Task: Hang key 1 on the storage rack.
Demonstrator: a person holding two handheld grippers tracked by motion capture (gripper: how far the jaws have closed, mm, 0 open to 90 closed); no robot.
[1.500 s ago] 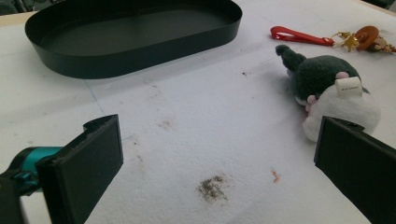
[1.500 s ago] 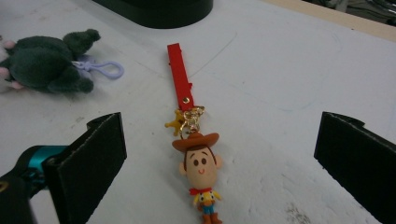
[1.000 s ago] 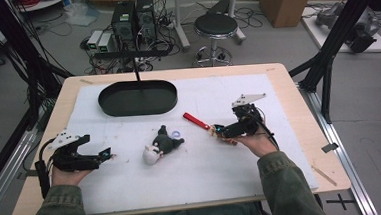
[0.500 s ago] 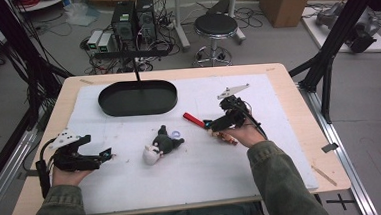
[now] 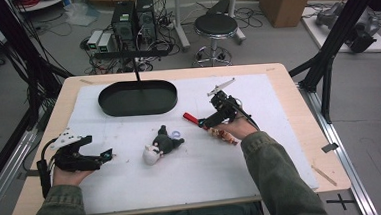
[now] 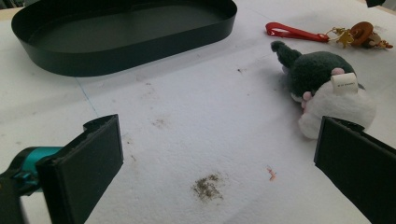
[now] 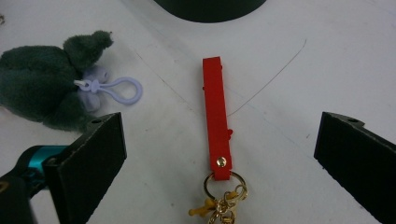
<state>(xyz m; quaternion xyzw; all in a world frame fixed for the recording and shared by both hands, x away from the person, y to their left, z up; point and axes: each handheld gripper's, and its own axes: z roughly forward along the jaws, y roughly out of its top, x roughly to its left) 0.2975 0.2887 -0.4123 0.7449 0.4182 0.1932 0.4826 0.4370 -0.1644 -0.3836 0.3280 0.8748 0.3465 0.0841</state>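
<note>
Left gripper (image 5: 106, 155): it rested on the white mat near the table's left edge, held in the person's left hand (image 5: 67, 172). Its jaws stood wide apart and held nothing; in the left gripper view they framed bare, stained mat.

White mat (image 5: 281, 147): it covered most of the wooden table (image 5: 298, 106) and carried a few small stains.

Black oval tray (image 5: 138, 97): it sat toward the far left of the mat, well apart from both grippers, and looked empty inside.

Plush toy (image 5: 161, 144): it lay near the middle of the mat, dark green-grey with a white rounded end. A pale lilac clip loop (image 7: 122, 89) was attached at its darker end.

Red strap keychain (image 7: 215, 116): it lay flat on the mat just right of the plush toy, apart from it. A gold ring (image 7: 223, 185) with small gold charms hung from the end nearer the right gripper. In the right gripper view it lay between the two jaws, touching neither.

Right gripper (image 5: 204, 122): it was held in the person's right hand (image 5: 232, 130), right of centre and just above the keychain. Its jaws were spread wide, empty, one on each side of the red strap.
</note>
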